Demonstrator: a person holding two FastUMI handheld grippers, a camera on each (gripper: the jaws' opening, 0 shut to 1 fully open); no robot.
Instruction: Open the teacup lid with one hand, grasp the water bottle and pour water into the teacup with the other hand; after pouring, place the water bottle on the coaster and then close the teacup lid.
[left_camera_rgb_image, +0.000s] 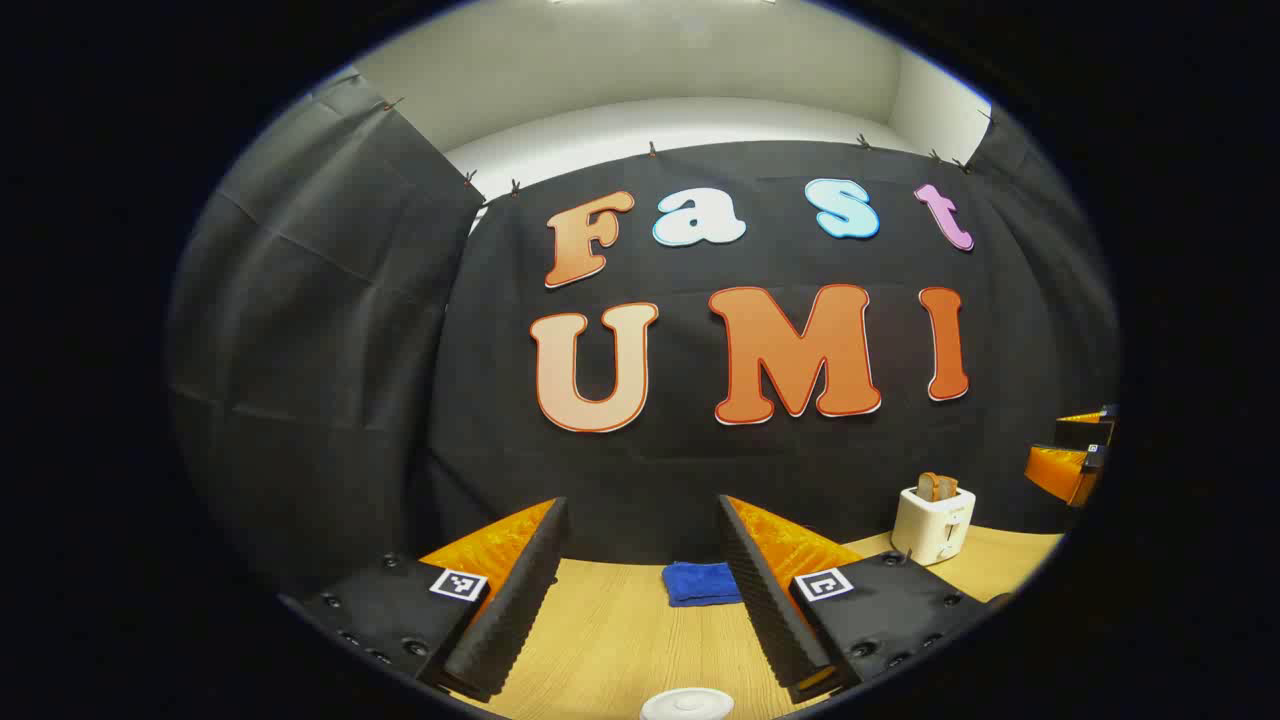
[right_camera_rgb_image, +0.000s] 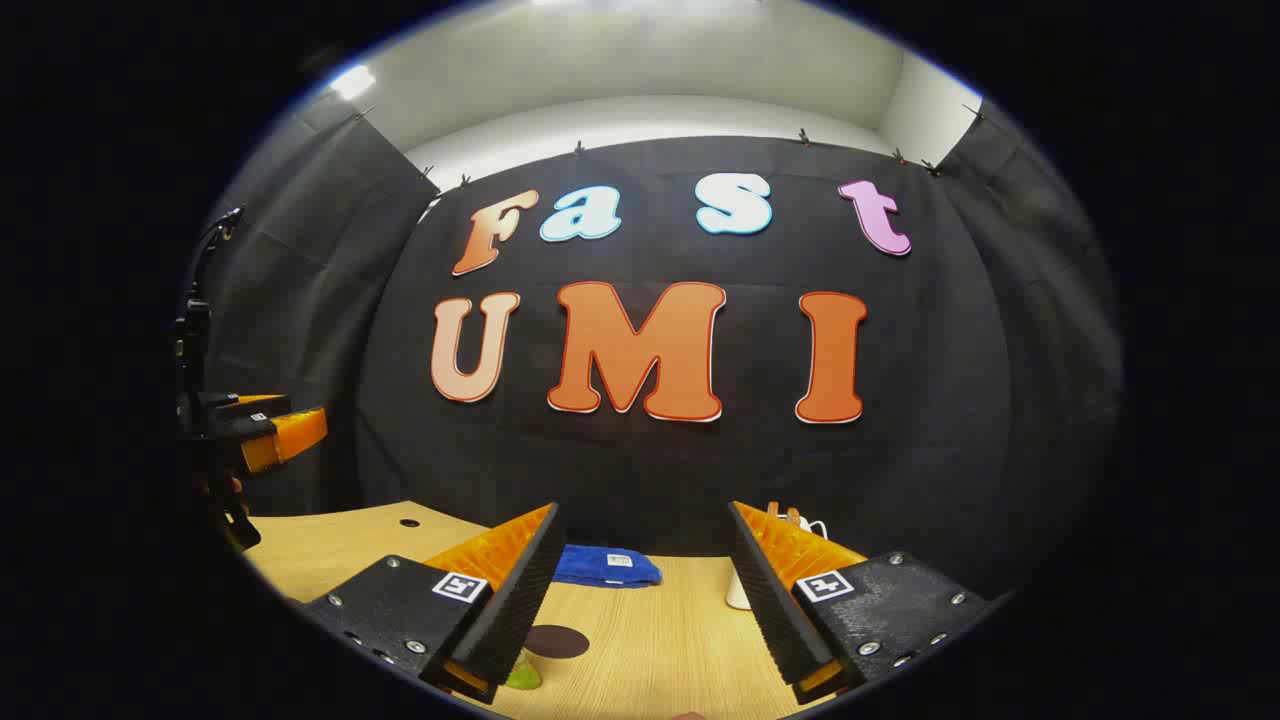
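I'm seeing my left claw (left_camera_rgb_image: 640, 600) and right claw (right_camera_rgb_image: 640, 600) showing black screw-studded bodies, square black-and-white markers, and ribbed pads on wedge-shaped fingers.

Left gripper (left_camera_rgb_image: 640, 600) held up above the desk (left_camera_rgb_image: 620, 640), level, looking straight ahead. Two fingers (left_camera_rgb_image: 505, 610) spread wide apart, nothing between them, touching nothing. Right gripper (right_camera_rgb_image: 640, 600) also up over the desk, level, fingers (right_camera_rgb_image: 770, 600) spread wide, nothing in the gap. Seen again from the other side: left gripper far off at the left edge of the right gripper view, higher than the desk, with a bit of a hand (right_camera_rgb_image: 232, 486) below it. Right gripper far off at the right edge of the left gripper view, above the desk.
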